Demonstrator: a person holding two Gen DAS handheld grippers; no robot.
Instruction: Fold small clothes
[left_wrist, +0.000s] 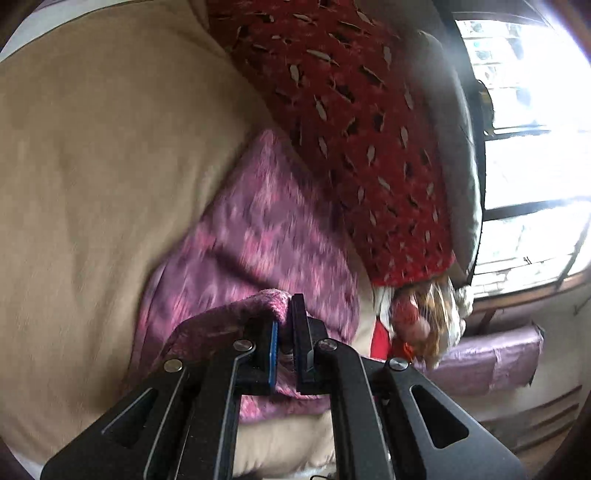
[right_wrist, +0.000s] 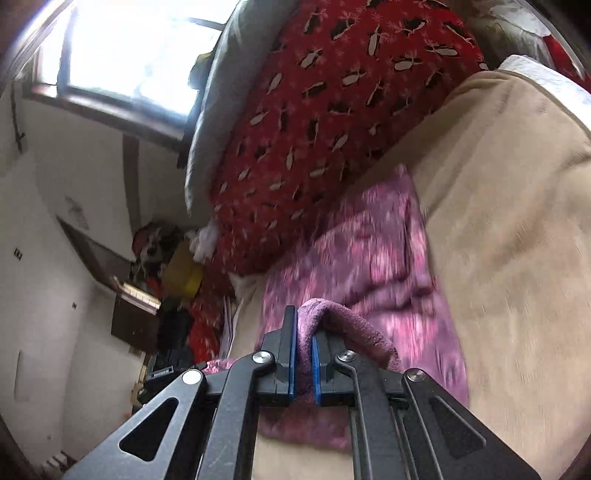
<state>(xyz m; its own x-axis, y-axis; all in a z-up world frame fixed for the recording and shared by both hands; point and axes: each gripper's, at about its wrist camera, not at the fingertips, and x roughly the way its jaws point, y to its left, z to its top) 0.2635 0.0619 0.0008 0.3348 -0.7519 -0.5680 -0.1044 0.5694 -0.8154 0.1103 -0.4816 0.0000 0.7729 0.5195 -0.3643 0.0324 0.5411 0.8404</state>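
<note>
Pink patterned garment lies on the beige bedspread, its long axis running straight ahead of both tools toward the red blanket. Left gripper and right gripper each pinch its raised near edge tight.

blown-out window glare; motion blur; fisheye edges dark.

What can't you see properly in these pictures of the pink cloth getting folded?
- Pink cloth: pattern smeared by motion blur, both views; near edge hidden behind the left tongs and right tongs.
- What garment it is: cannot tell.
- Outside the window: washed out by glare.
- Clutter pile, right view: too small.
</note>
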